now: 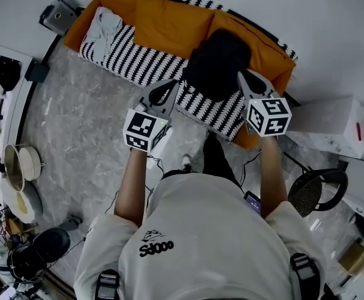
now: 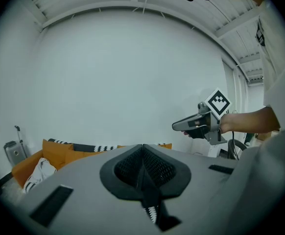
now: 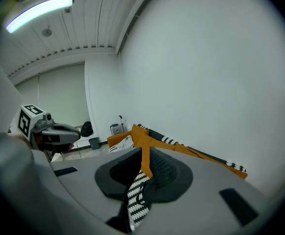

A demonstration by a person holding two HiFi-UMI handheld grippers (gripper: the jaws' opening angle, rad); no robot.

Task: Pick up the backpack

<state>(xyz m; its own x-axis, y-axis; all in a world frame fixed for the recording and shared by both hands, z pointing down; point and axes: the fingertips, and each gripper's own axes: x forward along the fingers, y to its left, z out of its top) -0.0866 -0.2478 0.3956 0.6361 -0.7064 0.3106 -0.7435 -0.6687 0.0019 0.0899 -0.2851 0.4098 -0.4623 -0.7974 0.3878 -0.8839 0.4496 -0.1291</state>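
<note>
We find the backpack (image 1: 218,61) on the sofa (image 1: 138,58), on the striped seat toward the sofa's right end as the head view shows it. Its far side rests against the orange back cushions (image 1: 169,24).

It lies ahead of both tools and between them. The left gripper (image 1: 164,92) points at its near left flank and the right gripper (image 1: 251,82) at its near right flank. We judge the right gripper marginally the nearer, its tip reading just beside the bag's edge. Contact cannot be confirmed.

Both grippers are closed and empty. In each gripper view the jaws meet, and only sofa fabric shows through the slit below them. Neither gripper view shows the bag itself.

The backpack reads as a rounded dark mass. Its long axis appears to run from the seat's front edge toward the back cushions, but this is uncertain. We cannot make out the straps, the top handle or which way the bag faces.

In our judgement the jaws must open before either tool can take hold.
</note>
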